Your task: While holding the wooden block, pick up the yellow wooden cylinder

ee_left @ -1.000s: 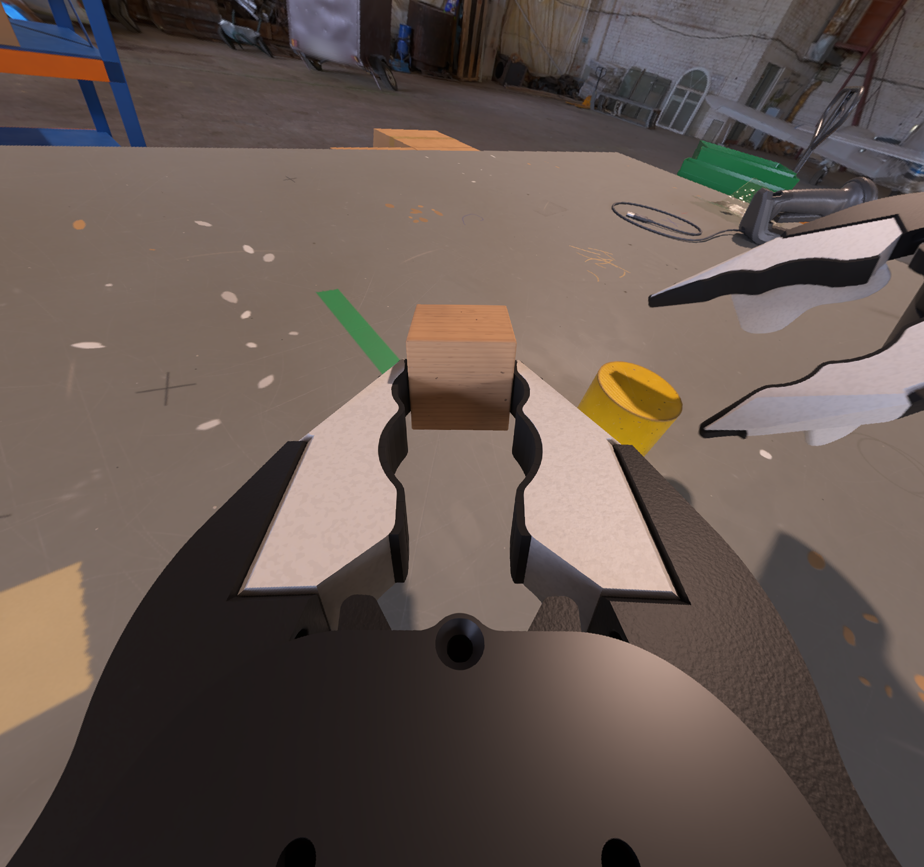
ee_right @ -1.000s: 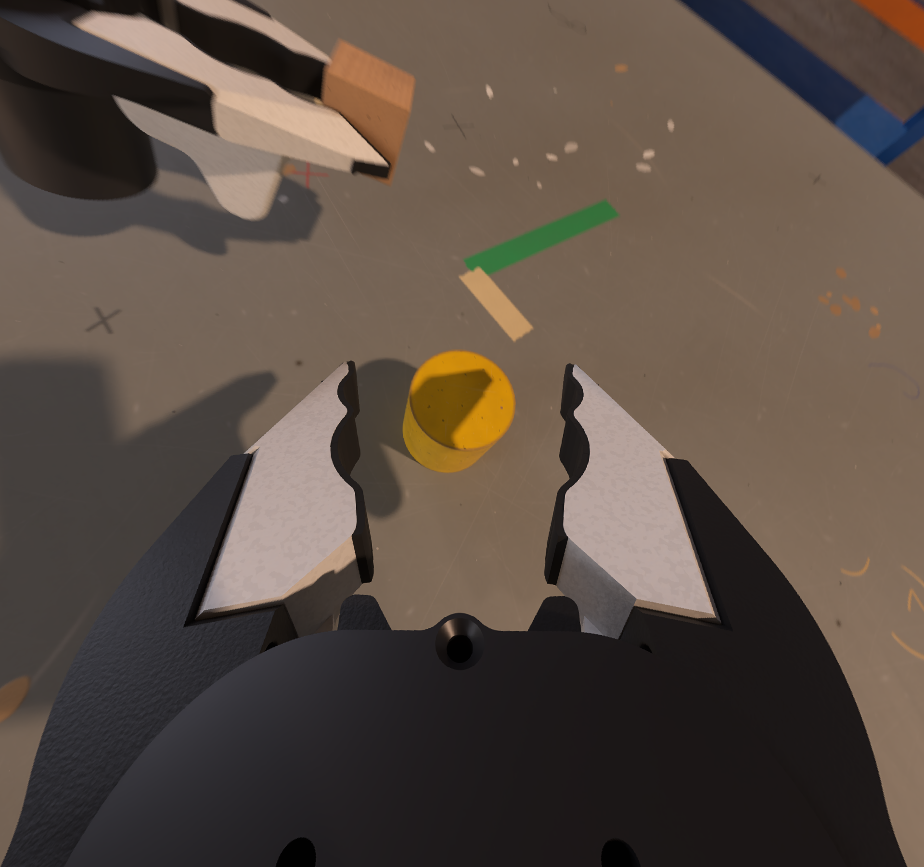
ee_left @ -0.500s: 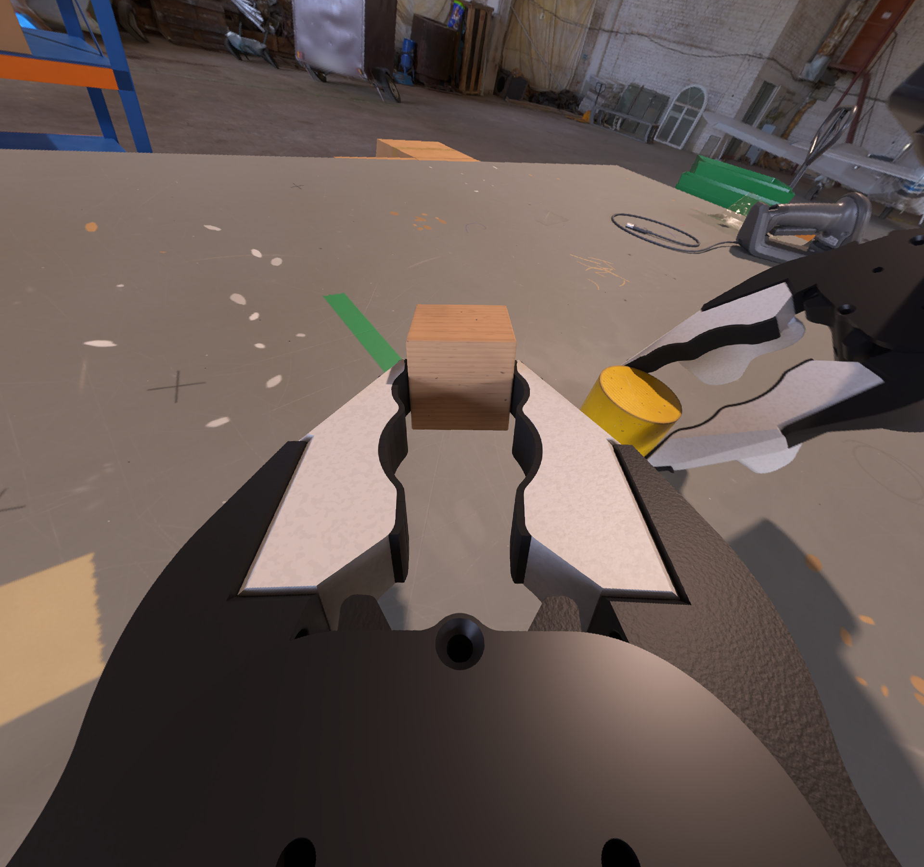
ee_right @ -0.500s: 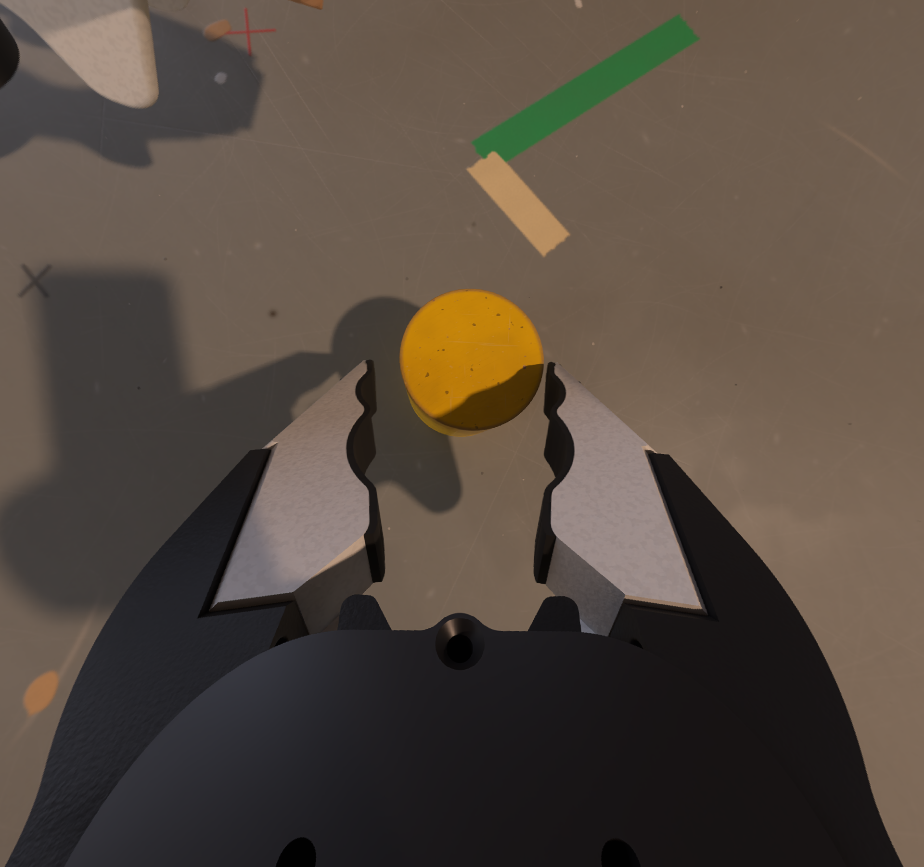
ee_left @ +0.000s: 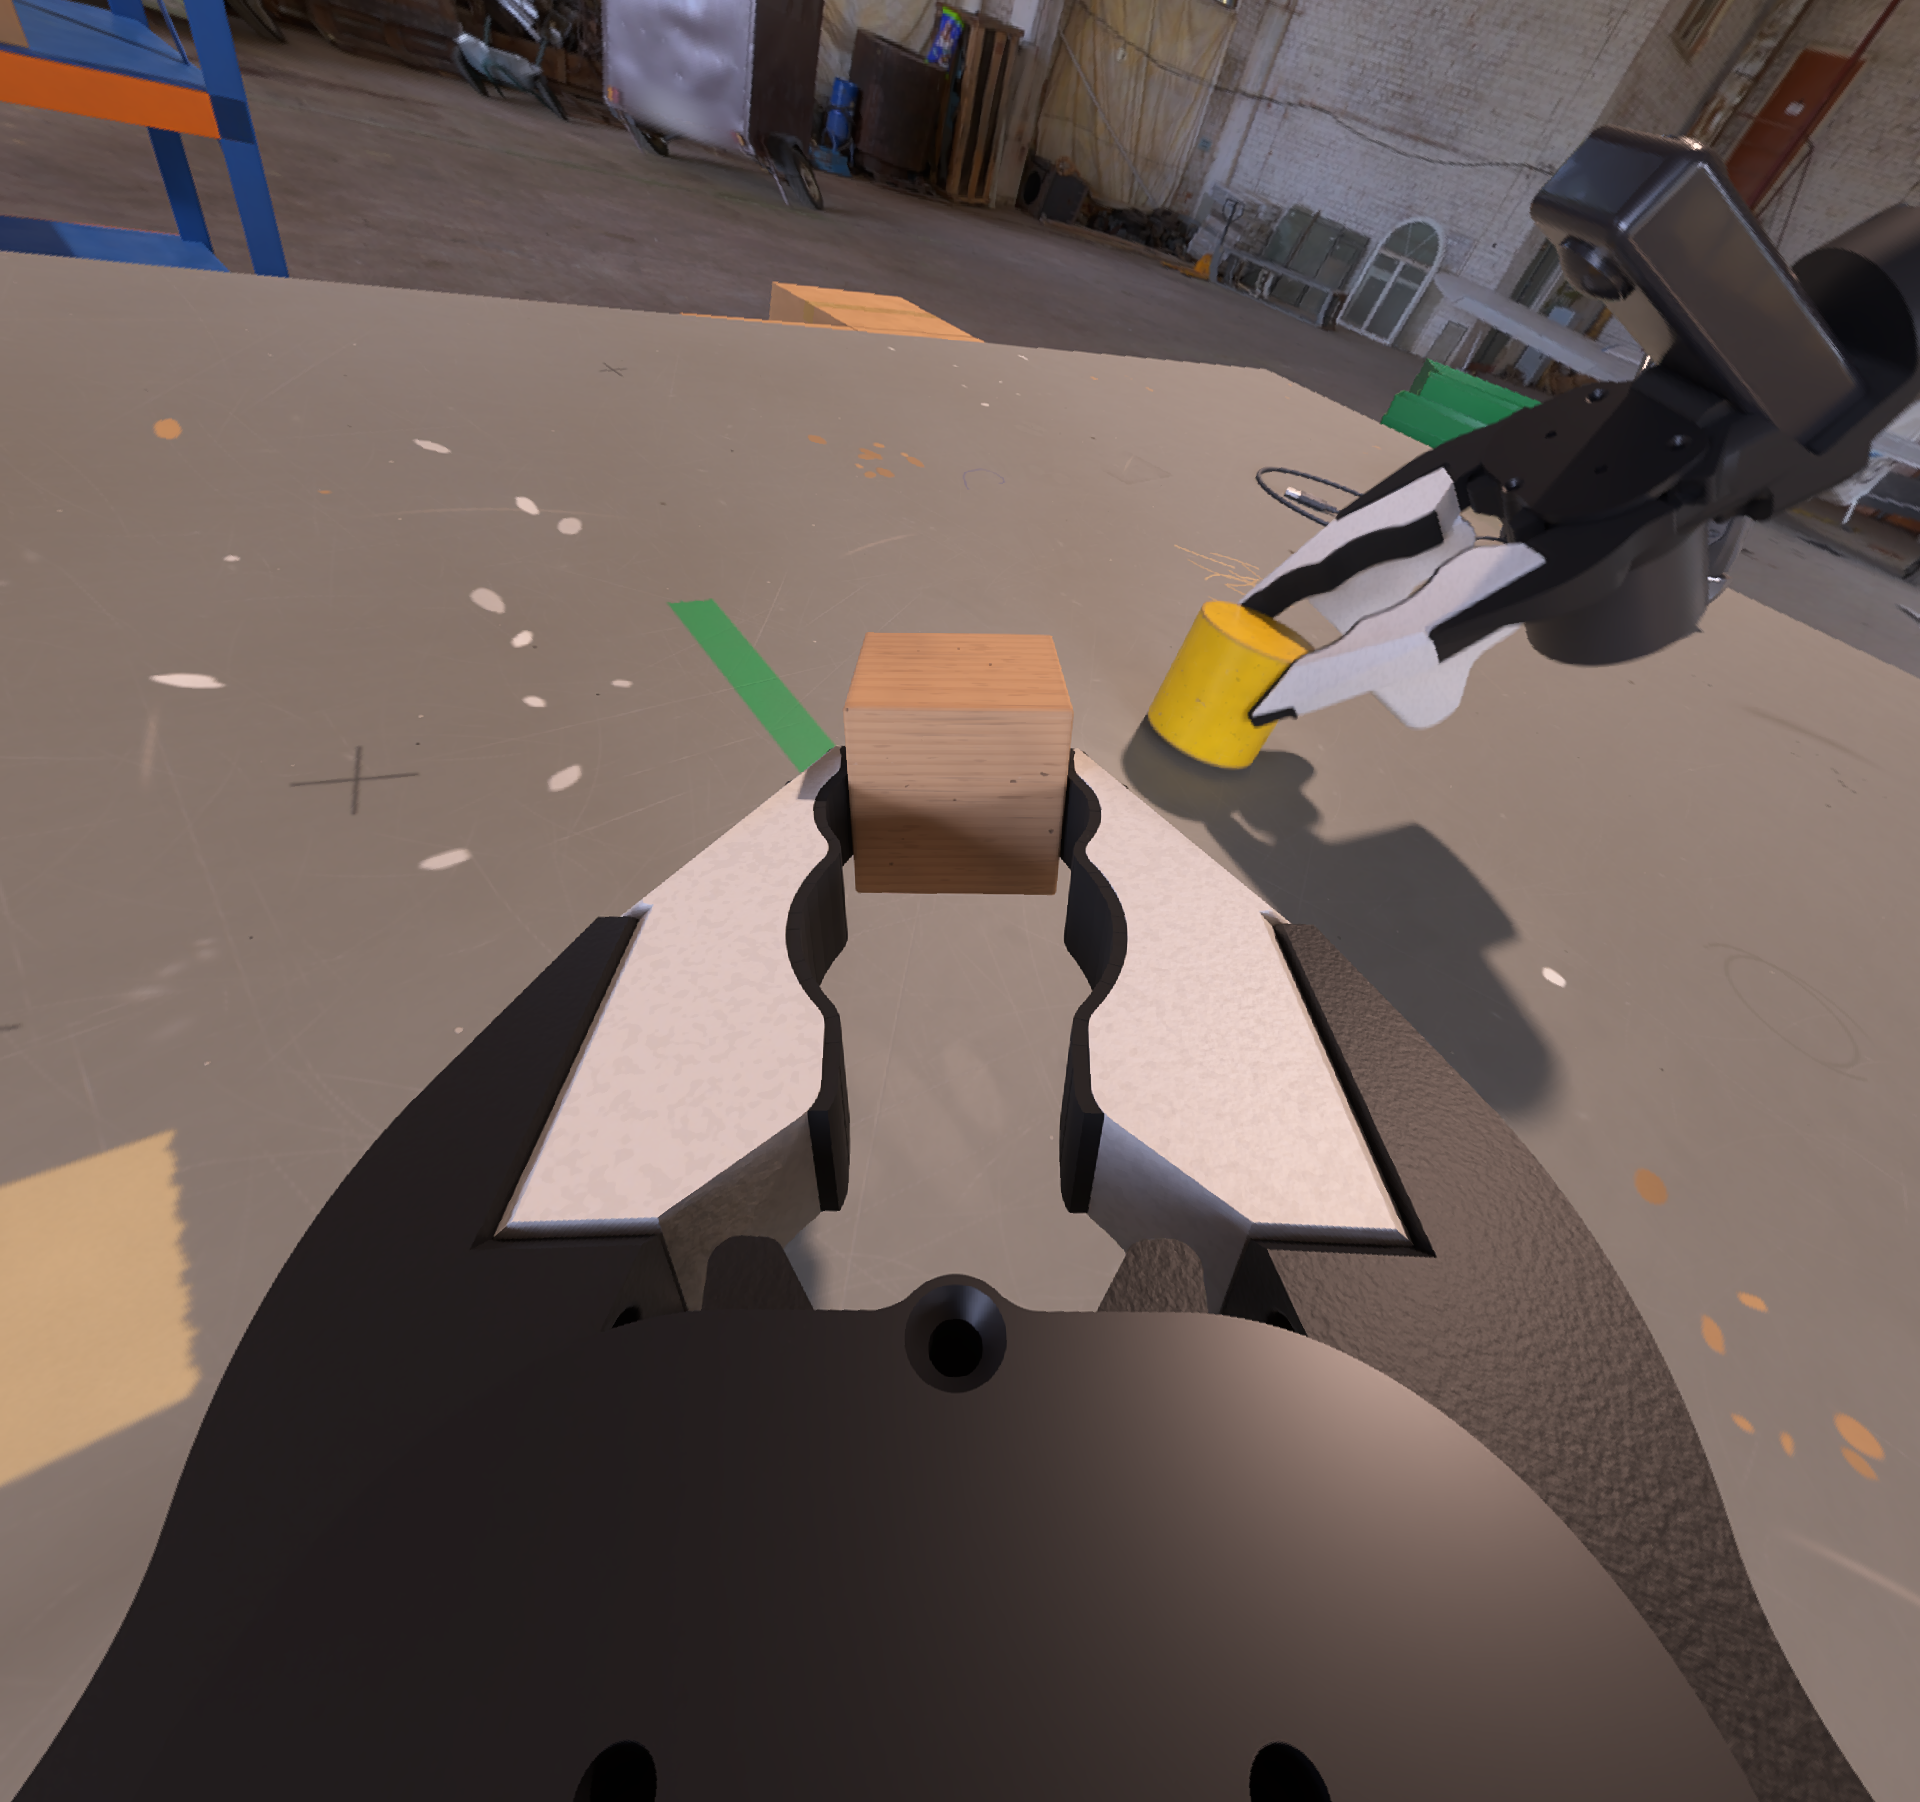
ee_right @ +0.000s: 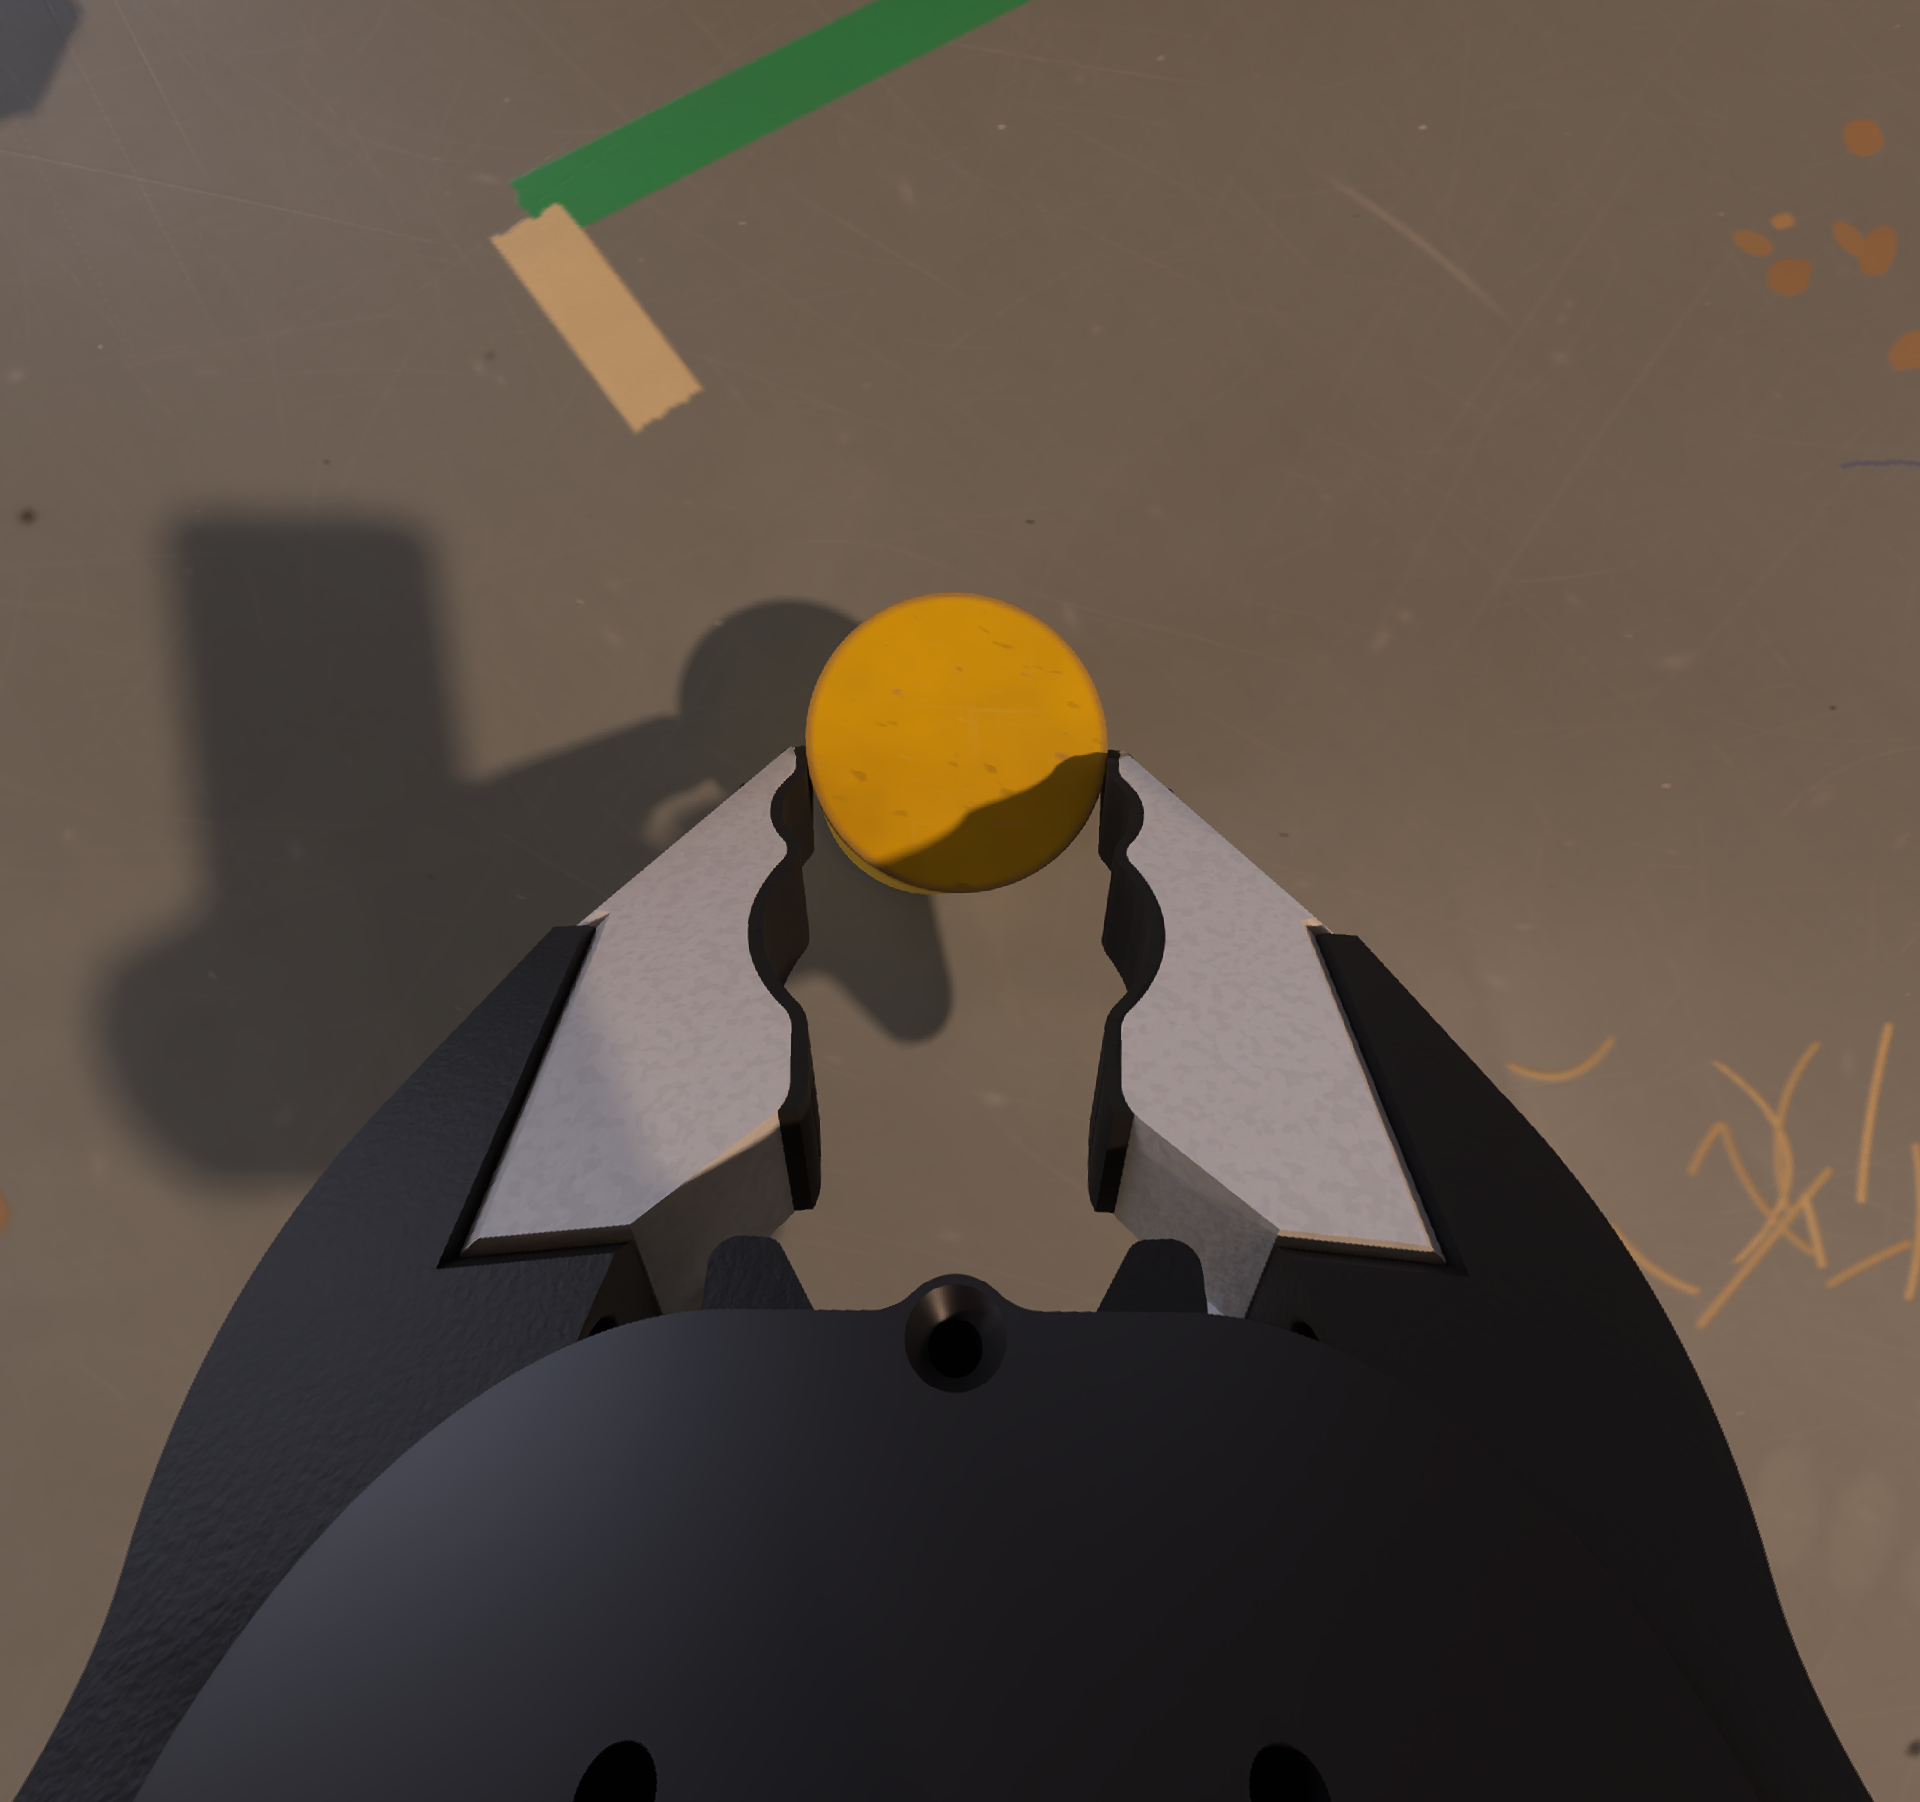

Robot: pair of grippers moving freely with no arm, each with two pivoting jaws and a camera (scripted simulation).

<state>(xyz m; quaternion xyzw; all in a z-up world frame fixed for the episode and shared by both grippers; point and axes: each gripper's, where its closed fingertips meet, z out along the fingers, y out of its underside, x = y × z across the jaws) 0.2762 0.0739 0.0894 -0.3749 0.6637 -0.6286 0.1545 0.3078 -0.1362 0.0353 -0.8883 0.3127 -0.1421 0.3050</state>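
Right wrist view looks almost straight down on the yellow wooden cylinder [ee_right: 954, 739], which stands upright on the grey table [ee_right: 1455, 609], so its long axis runs nearly along the line of sight and only the round top face shows. It sits dead ahead of the right gripper [ee_right: 954, 765], right at the fingertips: the 2 tips flank its widest part, 1 on each side, and both dark inner edges appear to touch its wall. I judge the jaws closed onto it, though only by the tips, with the deeper scalloped part of the fingers empty behind it.

Left wrist view confirms this from the side. There the right gripper [ee_left: 1273, 656] comes in from above and to the right, 1 finger over the far rim and 1 against the near wall, while the cylinder [ee_left: 1210, 687] appears still planted on the table, its base meeting its own shadow. The left gripper [ee_left: 956, 765] is clamped on the wooden block [ee_left: 956, 760], held at its fingertips clear of the surface, with the cylinder just ahead and to its right.

A straight lift along the cylinder's axis looks like the coming move; with so shallow a hold, slipping is the risk. A green tape strip [ee_right: 784, 79] and a tan strip [ee_right: 594, 318] lie well ahead.
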